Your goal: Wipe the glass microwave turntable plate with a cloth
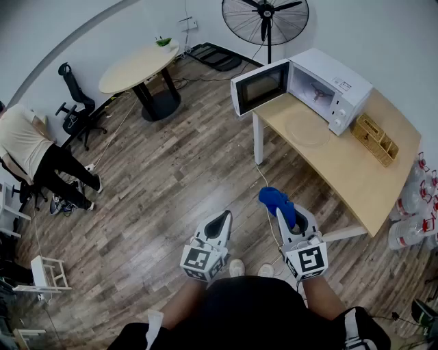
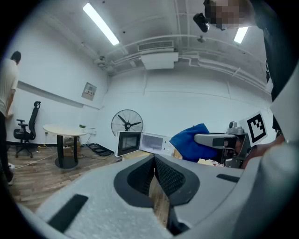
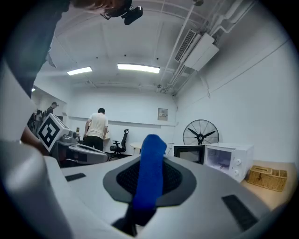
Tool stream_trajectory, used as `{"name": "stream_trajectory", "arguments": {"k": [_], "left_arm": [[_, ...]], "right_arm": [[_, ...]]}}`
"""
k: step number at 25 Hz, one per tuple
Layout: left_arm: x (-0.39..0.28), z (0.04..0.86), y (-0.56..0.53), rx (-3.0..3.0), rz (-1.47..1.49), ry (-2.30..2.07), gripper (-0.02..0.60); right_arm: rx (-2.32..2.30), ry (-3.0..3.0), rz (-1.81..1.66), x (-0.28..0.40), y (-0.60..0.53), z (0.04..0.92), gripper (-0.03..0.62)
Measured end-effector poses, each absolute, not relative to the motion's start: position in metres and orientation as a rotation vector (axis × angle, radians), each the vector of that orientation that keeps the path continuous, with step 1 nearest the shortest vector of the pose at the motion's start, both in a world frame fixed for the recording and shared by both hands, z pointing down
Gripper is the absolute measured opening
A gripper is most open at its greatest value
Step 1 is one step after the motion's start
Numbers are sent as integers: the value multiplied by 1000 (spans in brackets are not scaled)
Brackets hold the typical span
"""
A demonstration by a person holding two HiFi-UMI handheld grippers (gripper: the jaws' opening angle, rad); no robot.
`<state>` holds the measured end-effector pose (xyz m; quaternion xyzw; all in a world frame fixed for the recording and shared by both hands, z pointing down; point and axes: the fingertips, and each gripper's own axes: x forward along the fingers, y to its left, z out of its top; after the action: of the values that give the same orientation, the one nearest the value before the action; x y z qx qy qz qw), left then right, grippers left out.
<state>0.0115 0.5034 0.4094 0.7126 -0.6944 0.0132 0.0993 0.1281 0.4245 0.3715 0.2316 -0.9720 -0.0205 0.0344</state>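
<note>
The clear glass turntable plate (image 1: 307, 128) lies flat on the wooden table (image 1: 356, 174), in front of the white microwave (image 1: 321, 85), whose door hangs open to the left. Both grippers are held low over the floor, well short of the table. My right gripper (image 1: 282, 213) is shut on a blue cloth (image 1: 276, 199), which sticks up between its jaws (image 3: 150, 172). Beside it on the left, my left gripper (image 1: 224, 217) is shut with nothing in it, pads meeting at the tip (image 2: 154, 161). The left gripper view also catches the cloth (image 2: 191, 142).
A wicker basket (image 1: 375, 140) stands on the table right of the microwave. Water bottles (image 1: 414, 205) sit on the floor beyond the table. A floor fan (image 1: 265, 20), a round table (image 1: 139, 65), an office chair (image 1: 75, 109) and a person (image 1: 27, 147) are farther off.
</note>
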Motion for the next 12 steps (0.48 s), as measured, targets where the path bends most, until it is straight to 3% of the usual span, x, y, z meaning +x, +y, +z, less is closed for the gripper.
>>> {"name": "stream_trajectory", "arguments": {"k": [12], "left_arm": [[-8, 407, 496, 2139, 24, -2025, 2]], "right_arm": [[736, -3024, -75, 99, 417, 361, 57]]}}
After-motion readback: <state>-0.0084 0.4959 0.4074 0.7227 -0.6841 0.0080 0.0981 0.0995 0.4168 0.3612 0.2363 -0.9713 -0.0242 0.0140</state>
